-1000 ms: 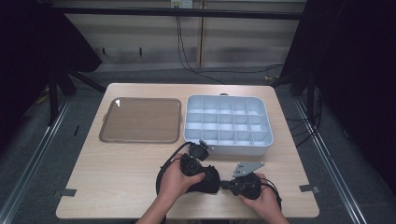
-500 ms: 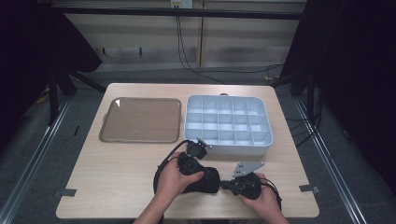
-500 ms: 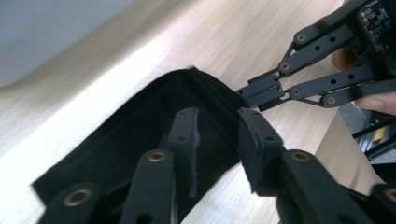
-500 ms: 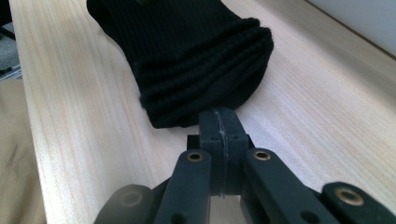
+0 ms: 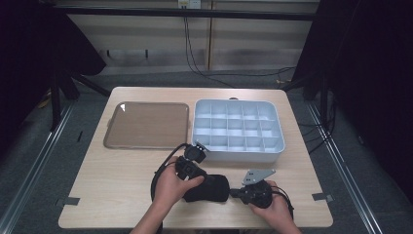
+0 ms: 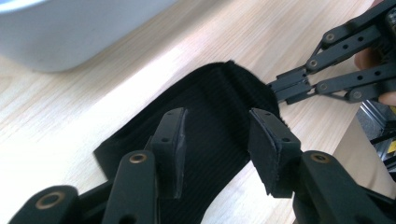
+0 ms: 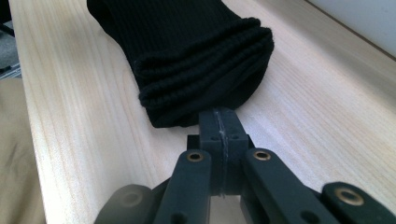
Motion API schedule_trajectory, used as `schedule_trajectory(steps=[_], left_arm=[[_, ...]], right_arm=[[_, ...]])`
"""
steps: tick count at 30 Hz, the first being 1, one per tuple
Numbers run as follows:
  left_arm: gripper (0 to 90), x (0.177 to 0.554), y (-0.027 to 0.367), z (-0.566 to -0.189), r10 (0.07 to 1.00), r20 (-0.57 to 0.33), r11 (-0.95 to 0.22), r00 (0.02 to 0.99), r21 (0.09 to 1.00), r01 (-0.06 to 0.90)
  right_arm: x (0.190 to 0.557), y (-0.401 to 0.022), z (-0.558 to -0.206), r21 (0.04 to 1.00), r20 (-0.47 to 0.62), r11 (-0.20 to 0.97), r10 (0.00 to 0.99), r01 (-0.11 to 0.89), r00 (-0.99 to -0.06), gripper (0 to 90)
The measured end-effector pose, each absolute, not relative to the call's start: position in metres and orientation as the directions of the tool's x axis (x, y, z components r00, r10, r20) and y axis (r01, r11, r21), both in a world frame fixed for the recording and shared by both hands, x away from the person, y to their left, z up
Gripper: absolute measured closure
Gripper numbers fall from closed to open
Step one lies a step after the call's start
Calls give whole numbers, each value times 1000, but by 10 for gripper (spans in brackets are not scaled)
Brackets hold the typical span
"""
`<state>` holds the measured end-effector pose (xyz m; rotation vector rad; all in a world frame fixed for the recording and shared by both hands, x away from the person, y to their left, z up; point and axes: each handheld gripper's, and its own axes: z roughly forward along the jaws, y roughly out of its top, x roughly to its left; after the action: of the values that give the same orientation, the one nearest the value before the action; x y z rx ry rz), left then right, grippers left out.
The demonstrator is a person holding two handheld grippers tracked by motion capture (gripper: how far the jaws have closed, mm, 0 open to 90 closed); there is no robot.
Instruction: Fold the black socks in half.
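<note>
A folded black ribbed sock [image 5: 209,187] lies near the table's front edge, between both hands. In the left gripper view my left gripper [image 6: 217,137] hangs just over the sock [image 6: 210,107]. Its jaws have just been opening, and its pads [image 6: 175,140] stand apart, clear of the fabric. My right gripper [image 7: 218,116] is shut, and its tips meet the cuff end of the sock [image 7: 196,60], where they seem to pinch the lowest layer. From above, the right gripper [image 5: 234,192] points left at the sock's right end.
A white box of several compartments [image 5: 238,156] stands just behind the hands, at the right. A brown flat tray [image 5: 112,142] lies to its left. The table's front edge [image 5: 195,227] runs close under the forearms.
The left gripper's jaws have spread apart over the sock, and the left hand has shifted slightly. The right gripper and the sock have stayed in place.
</note>
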<state>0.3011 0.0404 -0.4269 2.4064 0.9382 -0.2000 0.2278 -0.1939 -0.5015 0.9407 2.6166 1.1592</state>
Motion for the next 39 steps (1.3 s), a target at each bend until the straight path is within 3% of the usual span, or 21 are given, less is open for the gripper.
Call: schedule_trajectory(steps=[16,28,39], left_arm=[[531,304,77,-432,638,-298,-568,710,442,695],[424,304,93,-441,672,-266,-547,692,451,705],[388,303,105,-450,687,-247,-535,684,464,706]], right_arm=[[228,-195,-502,708,133,508,587,491,-799,900],[228,-194,-502,709,131,508,587,490,-799,900],[228,-195,-502,709,134,507,587,491,-799,900]])
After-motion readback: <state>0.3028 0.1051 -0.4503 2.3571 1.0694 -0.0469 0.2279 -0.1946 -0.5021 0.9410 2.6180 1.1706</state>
